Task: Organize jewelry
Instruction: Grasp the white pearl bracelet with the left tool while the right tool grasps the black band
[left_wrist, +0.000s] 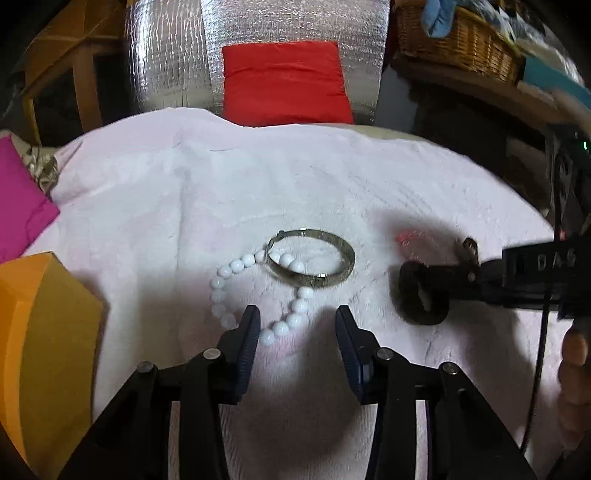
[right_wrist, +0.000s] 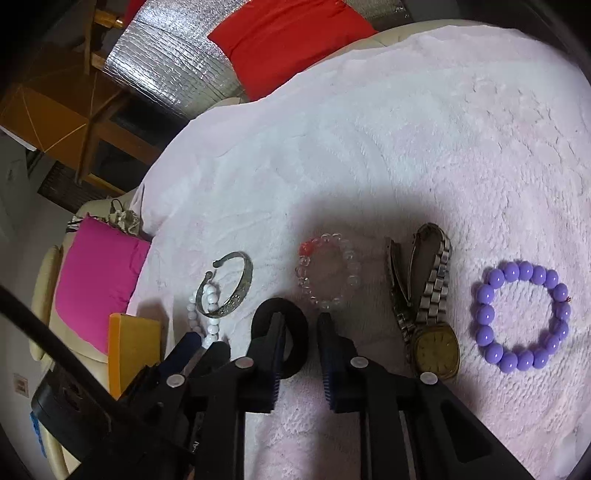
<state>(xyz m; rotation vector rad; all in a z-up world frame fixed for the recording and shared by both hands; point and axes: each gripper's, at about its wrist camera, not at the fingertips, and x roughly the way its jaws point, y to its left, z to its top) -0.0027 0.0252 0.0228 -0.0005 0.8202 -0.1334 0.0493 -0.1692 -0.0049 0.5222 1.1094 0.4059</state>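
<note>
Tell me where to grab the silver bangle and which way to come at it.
Take the silver bangle by its far band, coming down from above with one finger inside the loop and one outside. It lies flat on the pink towel, so only the thin wall offers a pinch. Its near side overlaps the white bead bracelet.

Pale pink fluffy towel (right_wrist: 406, 129) with a faint ribbed nap. White bead bracelet (left_wrist: 258, 295), glossy. Silver bangle (left_wrist: 310, 258) with fine engraving. Black ring band (right_wrist: 295, 332). Clear bead bracelet (right_wrist: 328, 269) with a few red beads at its upper left. Watch (right_wrist: 436, 347): gold-toned face, silver link strap. Purple bead bracelet (right_wrist: 522, 321), glossy. Orange box (left_wrist: 37, 332), lower left. Magenta cushion (right_wrist: 99, 284); red cushion (left_wrist: 284, 81); quilted silver foil (left_wrist: 166, 55); tan wicker basket (left_wrist: 461, 40), upper right.
</note>
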